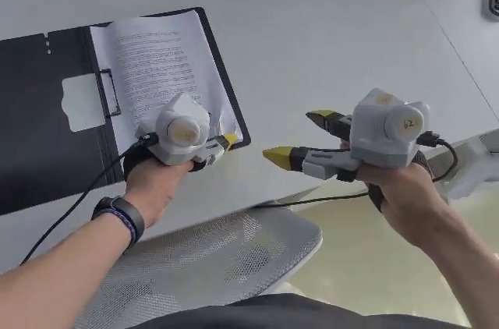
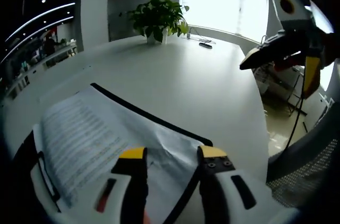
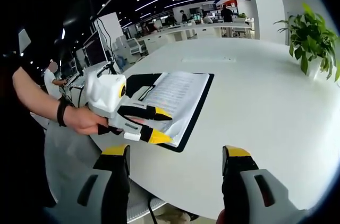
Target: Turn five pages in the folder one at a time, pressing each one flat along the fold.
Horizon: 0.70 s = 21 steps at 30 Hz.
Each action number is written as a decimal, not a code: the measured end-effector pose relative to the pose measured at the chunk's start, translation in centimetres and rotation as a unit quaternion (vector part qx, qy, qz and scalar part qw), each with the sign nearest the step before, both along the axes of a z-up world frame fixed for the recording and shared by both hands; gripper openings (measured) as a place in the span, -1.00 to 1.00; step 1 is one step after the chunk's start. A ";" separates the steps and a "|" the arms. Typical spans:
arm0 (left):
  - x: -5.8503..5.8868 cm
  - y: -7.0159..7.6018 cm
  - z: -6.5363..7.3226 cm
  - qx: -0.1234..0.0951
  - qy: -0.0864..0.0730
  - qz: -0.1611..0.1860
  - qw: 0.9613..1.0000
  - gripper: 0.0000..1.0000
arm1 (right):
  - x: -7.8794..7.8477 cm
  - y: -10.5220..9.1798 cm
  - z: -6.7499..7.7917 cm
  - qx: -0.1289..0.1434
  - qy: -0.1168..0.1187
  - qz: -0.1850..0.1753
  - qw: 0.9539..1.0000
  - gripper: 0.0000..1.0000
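Note:
An open black folder (image 1: 39, 111) lies on the white table (image 1: 327, 25) with a printed page (image 1: 156, 56) facing up on its right half. My left gripper (image 1: 222, 146) hovers over the page's lower right corner (image 2: 175, 149), jaws open a little, with the slightly creased paper under them. Seen from the right gripper view, the left gripper (image 3: 158, 125) stands at the near edge of the page (image 3: 175, 94). My right gripper (image 1: 296, 136) is held off the table's front edge, to the right of the folder. It is wide open (image 3: 176, 151) and holds nothing.
A grey mesh chair (image 1: 234, 259) sits below the table's front edge. A potted plant (image 2: 156, 17) stands at the far side of the table. A metal clip (image 1: 109, 93) holds the pages at the fold. A cable (image 1: 70, 212) trails from the left gripper.

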State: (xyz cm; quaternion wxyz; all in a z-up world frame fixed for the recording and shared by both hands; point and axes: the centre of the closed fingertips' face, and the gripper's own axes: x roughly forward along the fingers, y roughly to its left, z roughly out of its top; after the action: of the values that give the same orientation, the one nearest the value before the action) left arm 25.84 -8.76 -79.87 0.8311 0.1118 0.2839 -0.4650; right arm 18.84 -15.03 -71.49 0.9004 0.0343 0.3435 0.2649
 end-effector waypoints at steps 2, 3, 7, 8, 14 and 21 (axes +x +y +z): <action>0.5 0.2 -0.1 -0.003 -0.008 0.016 1.000 -0.42 | 0.0 0.0 -0.1 0.000 0.001 0.000 1.000 0.39; 0.7 0.2 -0.1 -0.010 -0.009 0.023 1.000 -0.46 | 0.0 0.0 -0.1 0.001 0.001 0.000 1.000 0.39; 0.9 0.3 -0.3 -0.014 -0.038 0.028 0.999 -0.52 | 0.1 -0.1 -0.1 0.002 0.002 0.000 1.000 0.39; 0.8 0.2 -0.3 -0.010 -0.047 0.026 0.998 -0.52 | 0.1 -0.1 -0.1 0.003 0.002 -0.002 1.000 0.39; 0.9 0.0 -0.6 0.001 -0.062 0.035 0.997 -0.59 | 0.4 -0.4 -0.4 0.005 0.003 -0.004 1.000 0.39; 0.7 -0.3 -0.9 0.008 -0.084 0.036 0.996 -0.86 | 0.5 -0.1 -0.7 0.008 0.005 0.000 1.000 0.39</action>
State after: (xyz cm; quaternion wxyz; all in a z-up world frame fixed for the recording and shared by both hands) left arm 26.51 -9.08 -80.74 0.8673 0.1466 0.2205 -0.4215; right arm 19.37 -15.10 -72.19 0.8982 0.0430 0.3463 0.2674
